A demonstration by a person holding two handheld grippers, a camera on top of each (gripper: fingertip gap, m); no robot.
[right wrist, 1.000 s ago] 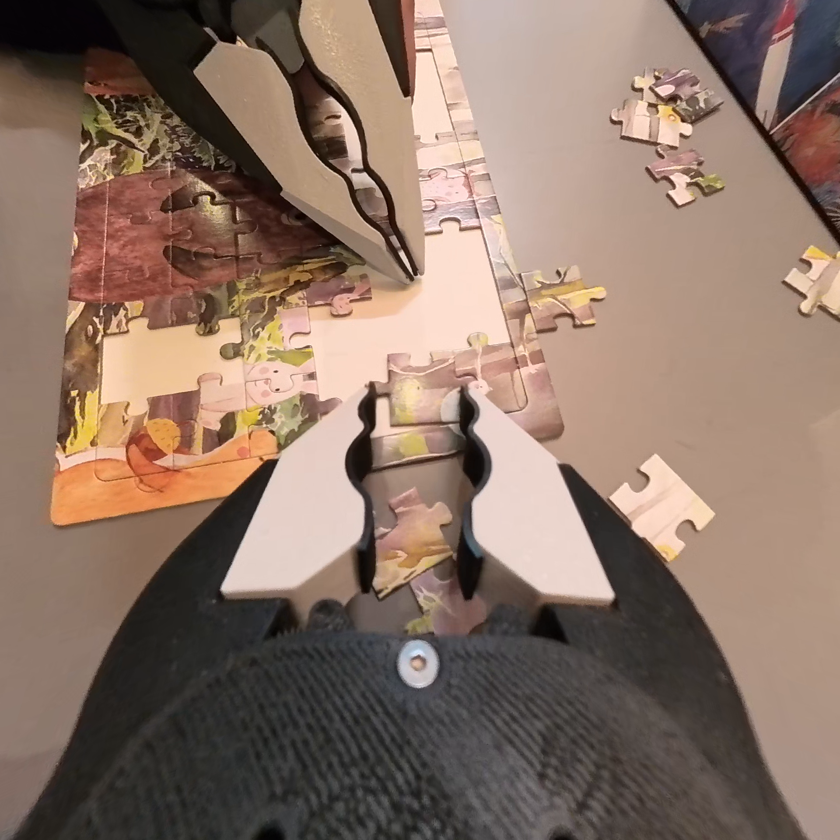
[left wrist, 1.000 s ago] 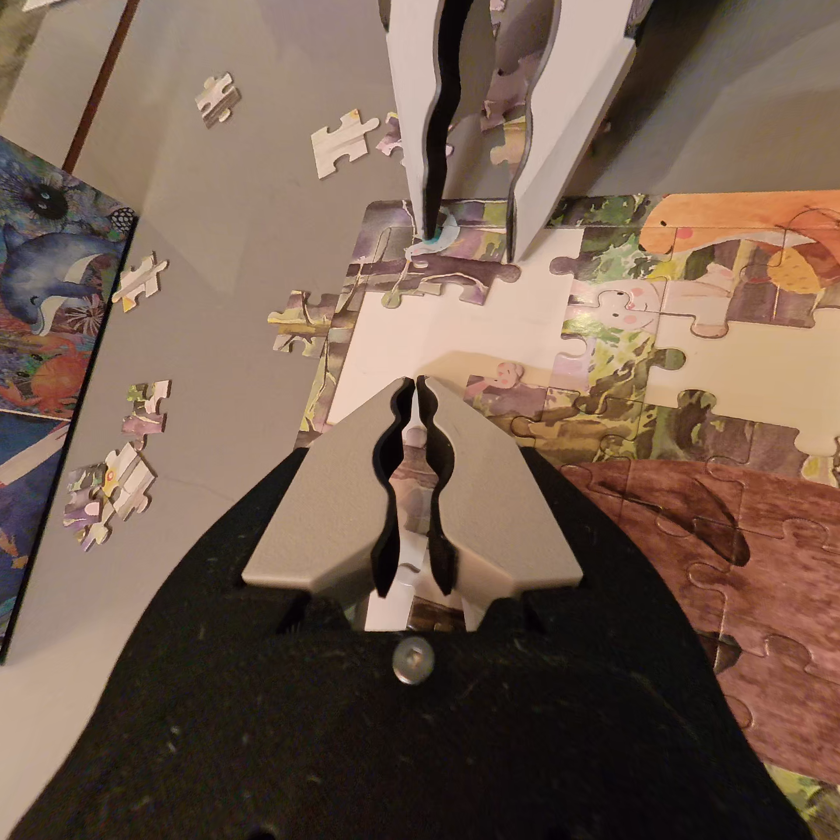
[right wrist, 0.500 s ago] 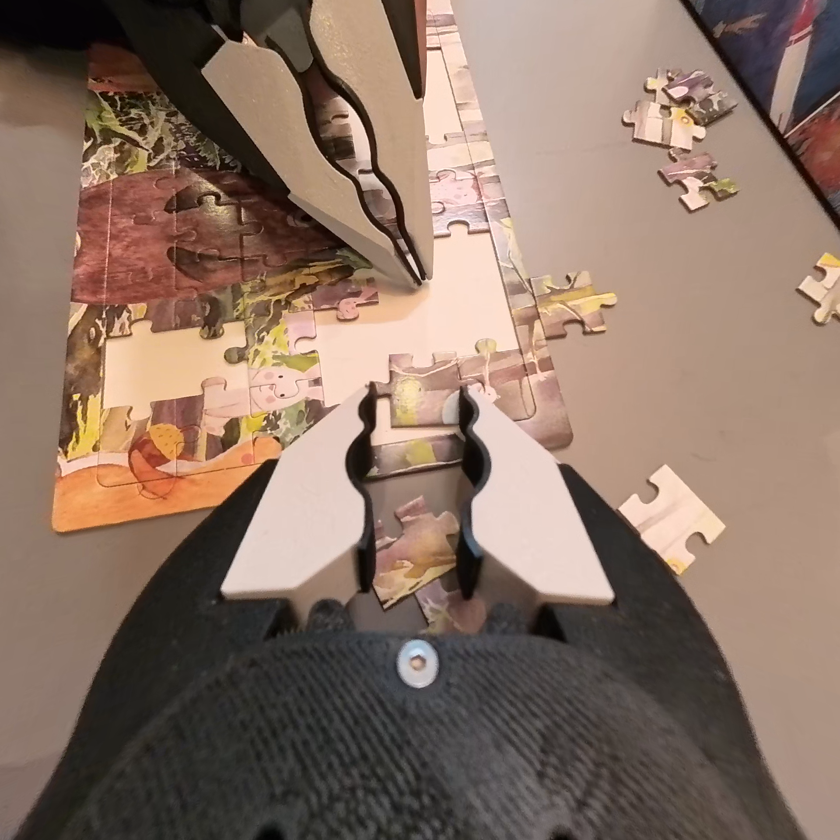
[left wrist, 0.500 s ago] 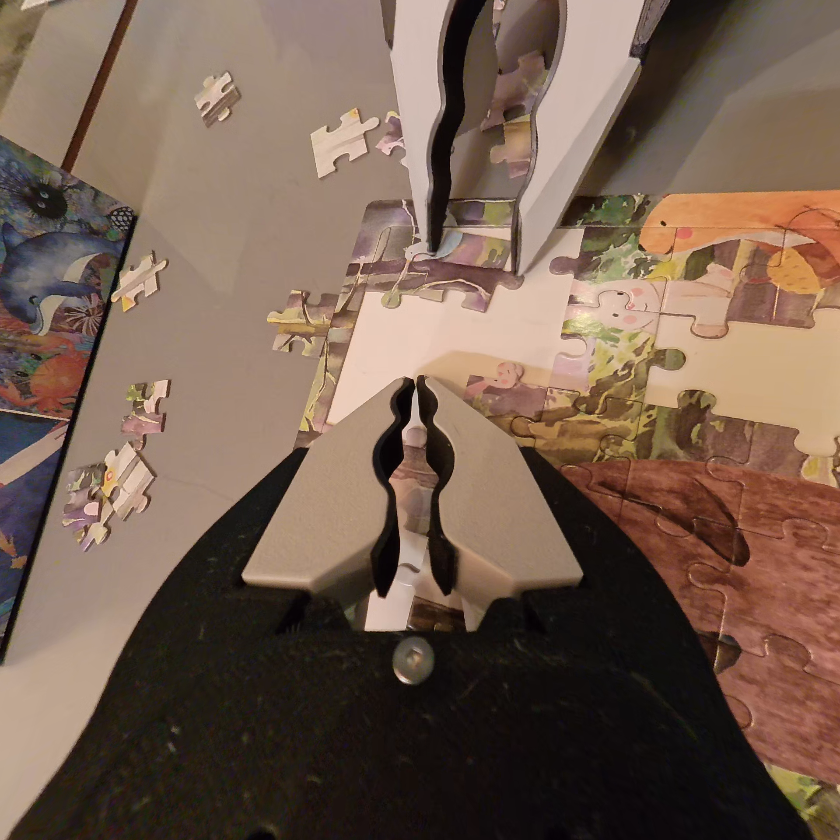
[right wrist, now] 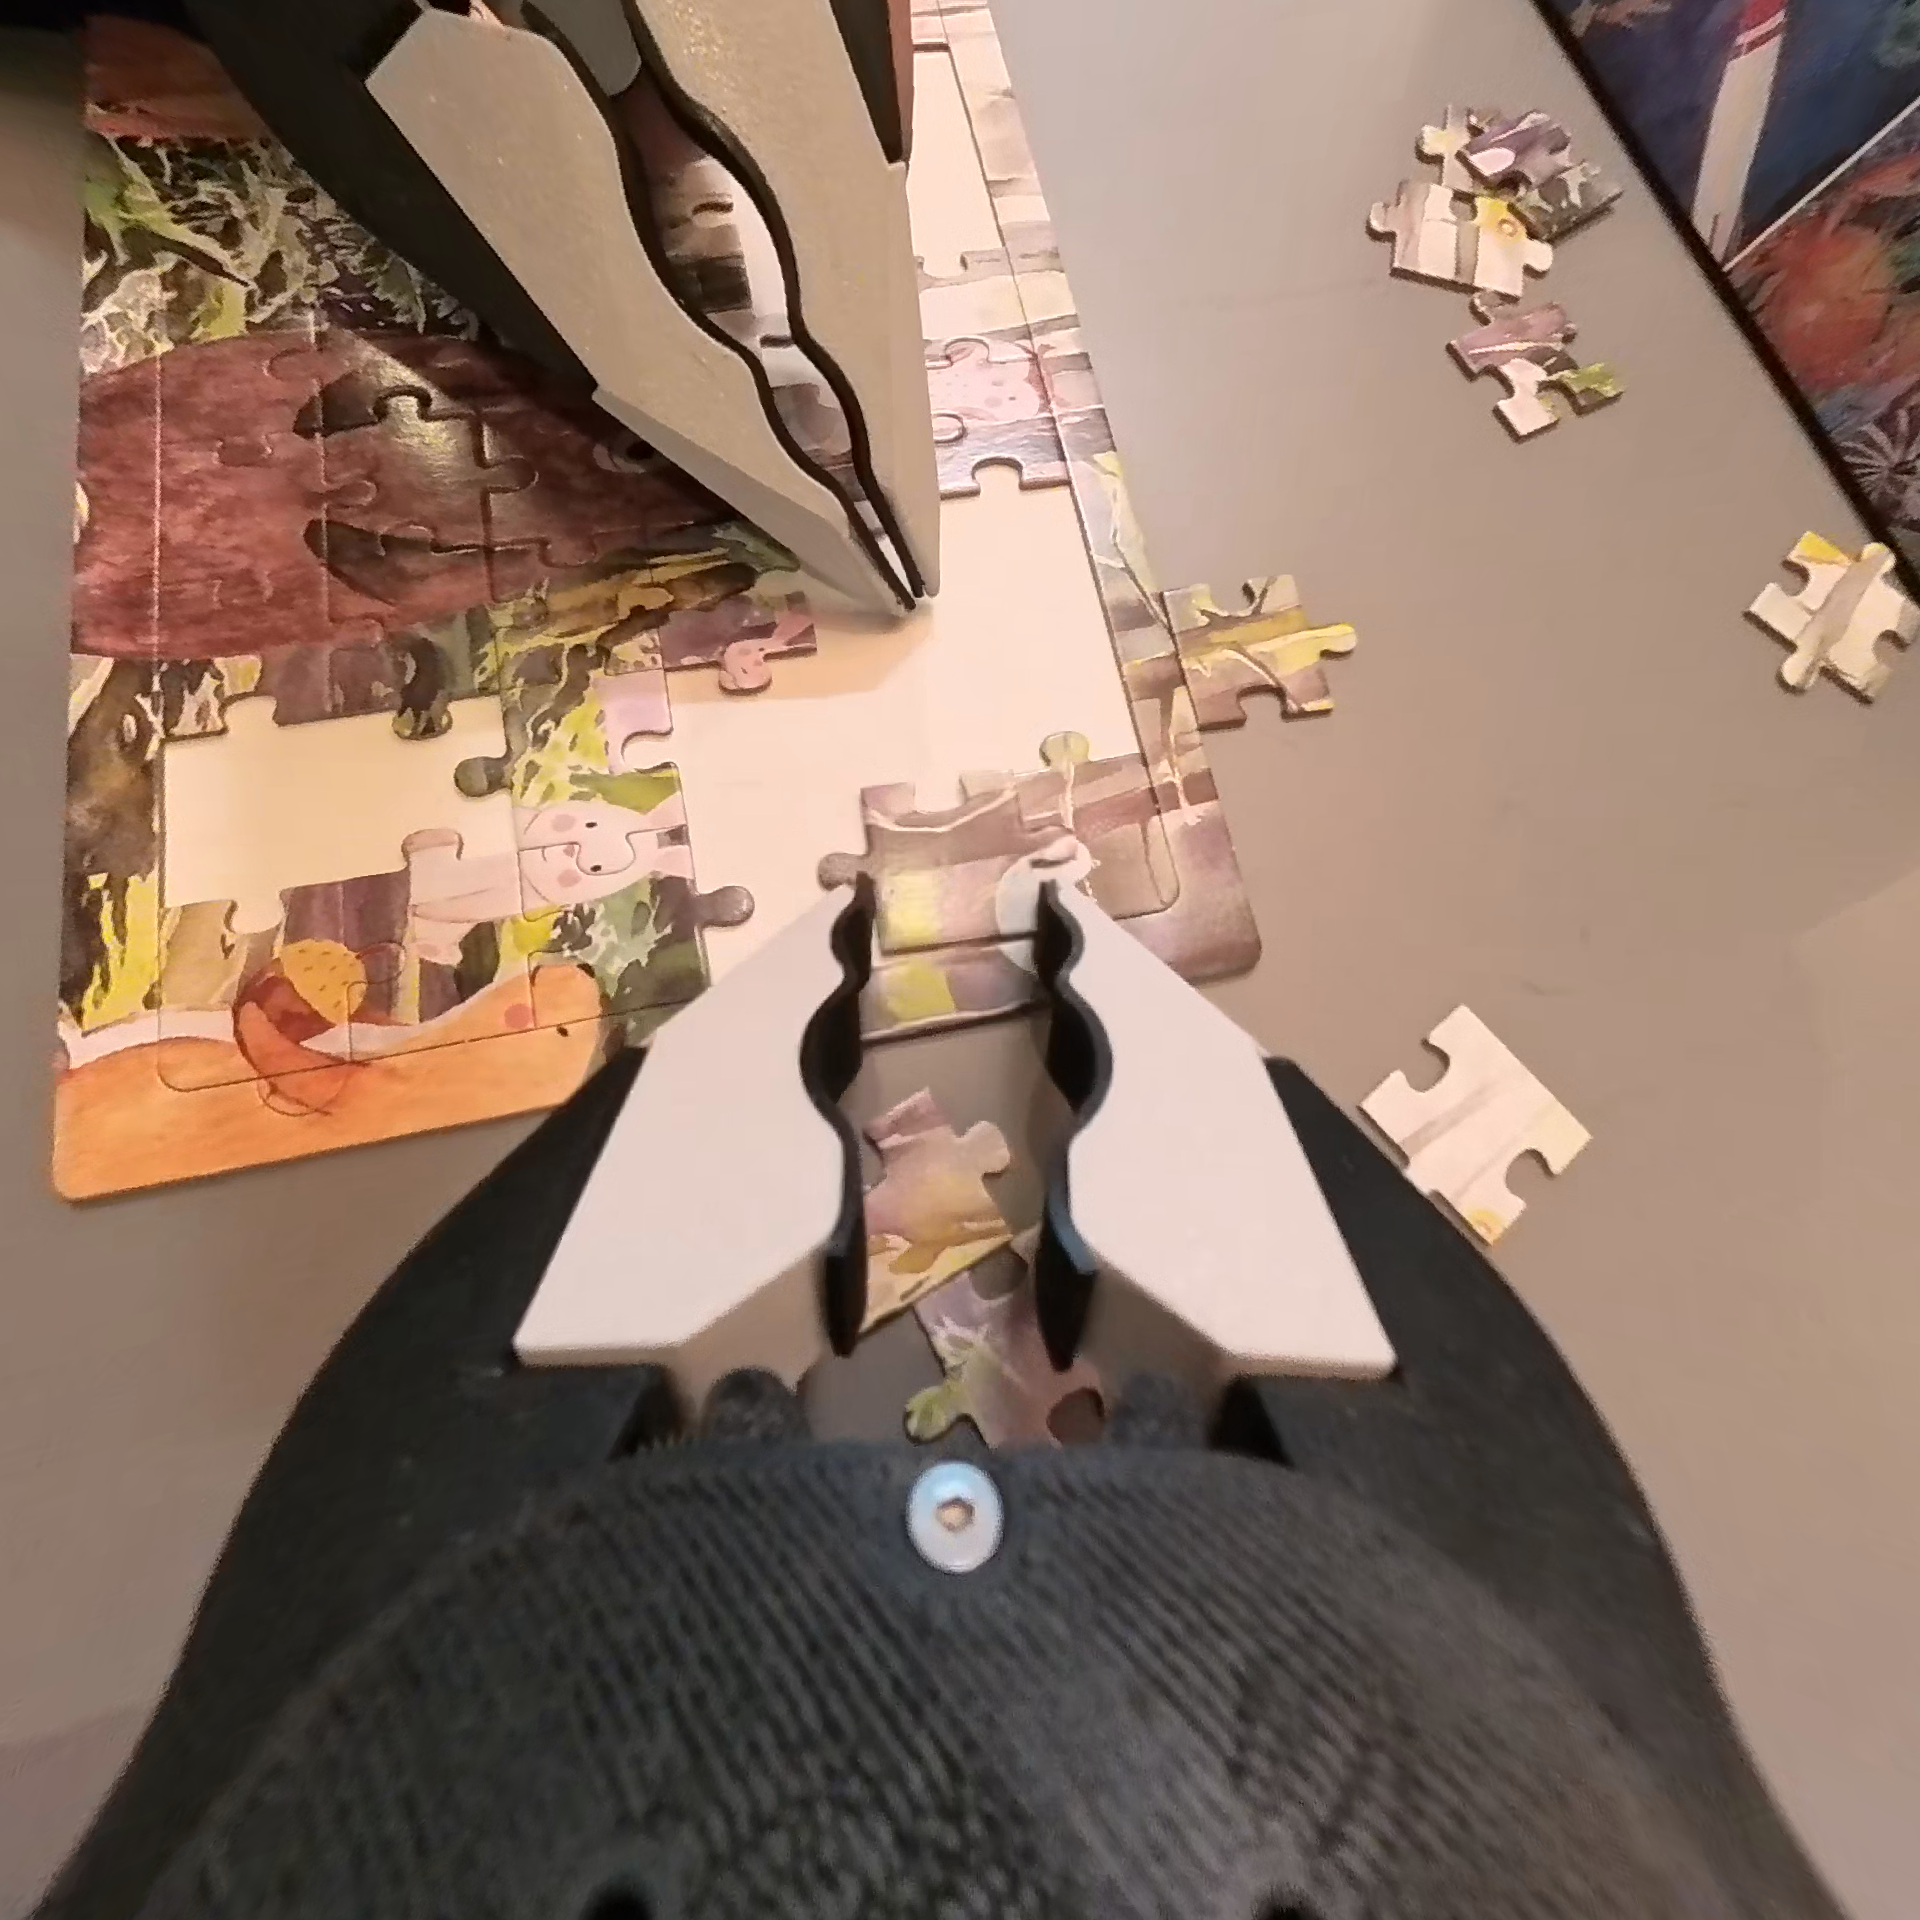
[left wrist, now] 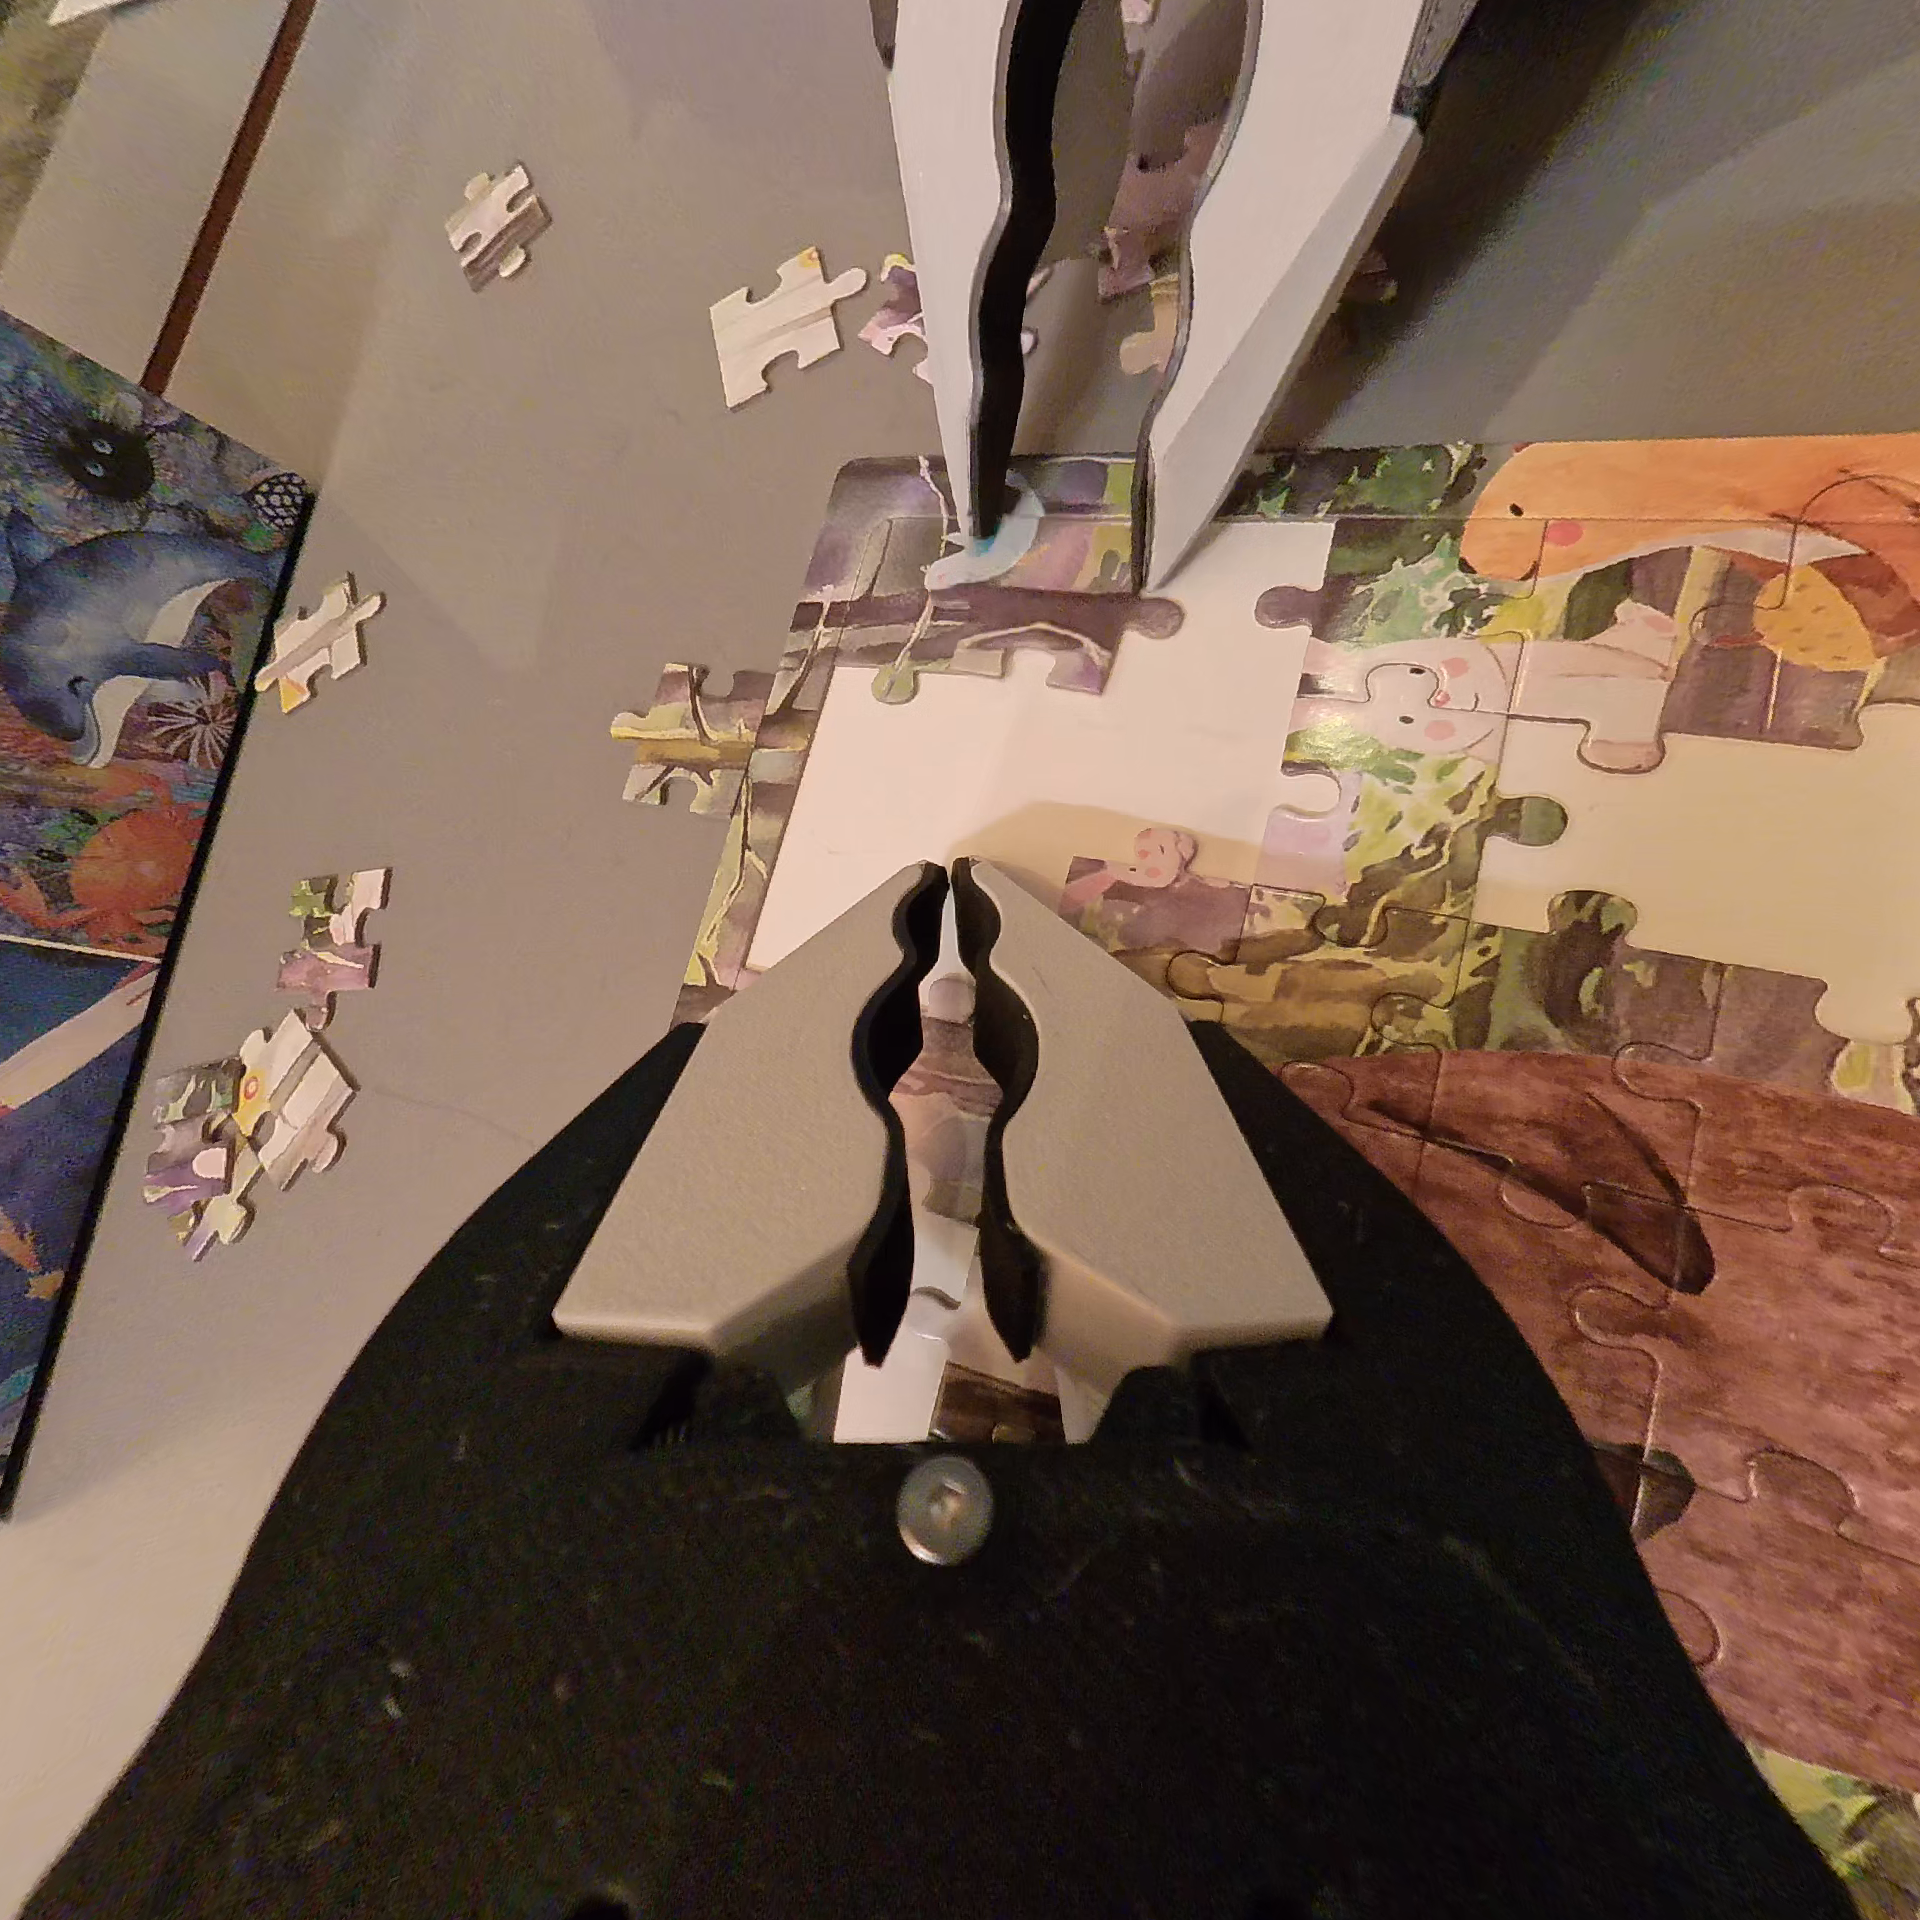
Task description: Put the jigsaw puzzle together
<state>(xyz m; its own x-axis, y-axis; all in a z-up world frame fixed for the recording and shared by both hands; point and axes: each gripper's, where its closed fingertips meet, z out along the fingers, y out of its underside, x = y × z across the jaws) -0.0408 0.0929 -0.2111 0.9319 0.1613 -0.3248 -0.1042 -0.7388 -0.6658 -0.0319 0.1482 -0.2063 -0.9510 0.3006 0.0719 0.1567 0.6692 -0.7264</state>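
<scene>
The jigsaw puzzle (left wrist: 1558, 1299) lies part filled in its tray, with bare white tray floor (left wrist: 997, 758) near the left corner. My left gripper (left wrist: 951, 871) is shut and empty, its tips down on that bare floor; it also shows in the right wrist view (right wrist: 906, 601). My right gripper (right wrist: 954, 896) is open, its fingertips (left wrist: 987, 509) resting on the purple and yellow corner pieces (right wrist: 966, 862) and straddling them. Two loose pieces (right wrist: 935, 1174) lie on the table under the right gripper.
Loose pieces lie on the grey table left of the tray: a cluster (left wrist: 249, 1132), single pieces (left wrist: 332, 935) (left wrist: 317, 644) (left wrist: 784, 322) (left wrist: 499, 218), and one against the tray edge (left wrist: 691, 748). A colourful puzzle box (left wrist: 94, 831) lies at the far left. The grippers' ends are close to 7 cm from one another. The jigsaw puzzle (left wrist: 1558, 1299) lies around 11 cm away from my left fingertips. It is also in sight in the right wrist view (right wrist: 384, 488).
My right gripper has shifted very slightly over the corner pieces, still open. My left gripper has stayed shut in the same spot.
</scene>
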